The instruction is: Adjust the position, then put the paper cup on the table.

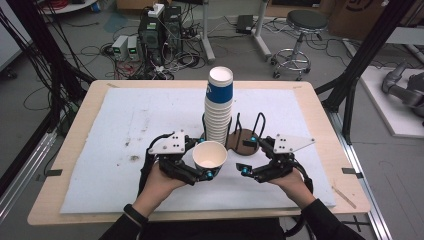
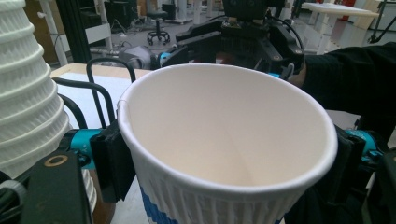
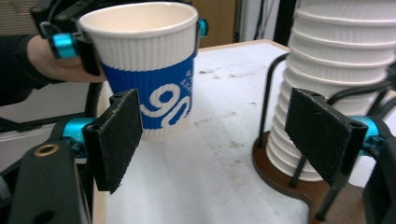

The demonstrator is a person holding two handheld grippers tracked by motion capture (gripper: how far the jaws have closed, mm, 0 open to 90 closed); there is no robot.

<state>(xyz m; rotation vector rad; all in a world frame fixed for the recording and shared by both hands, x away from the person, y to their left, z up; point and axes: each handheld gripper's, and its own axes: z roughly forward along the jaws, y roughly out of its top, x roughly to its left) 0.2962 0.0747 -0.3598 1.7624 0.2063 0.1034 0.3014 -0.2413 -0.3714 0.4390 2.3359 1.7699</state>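
A tall stack of white ribbed paper cups (image 1: 219,107) with a blue band near its top stands in a brown wire-post holder (image 1: 246,141) at the middle of the table. My left gripper (image 1: 202,161) is shut on a single white and blue cup (image 1: 210,156), upright, just in front of the stack. In the left gripper view the pads (image 2: 112,158) press both sides of the cup (image 2: 224,135) below its rim. My right gripper (image 1: 247,156) is to the right of that cup and open. In the right gripper view its pads (image 3: 116,140) have nothing between them, with the held cup (image 3: 149,74) ahead left and the stack (image 3: 336,70) ahead right.
A white mat (image 1: 125,130) covers most of the wooden table (image 1: 75,150). Beyond the far edge are computers and cables (image 1: 150,40) on the floor and a stool (image 1: 300,35). Black frame posts (image 1: 360,60) rise at the right.
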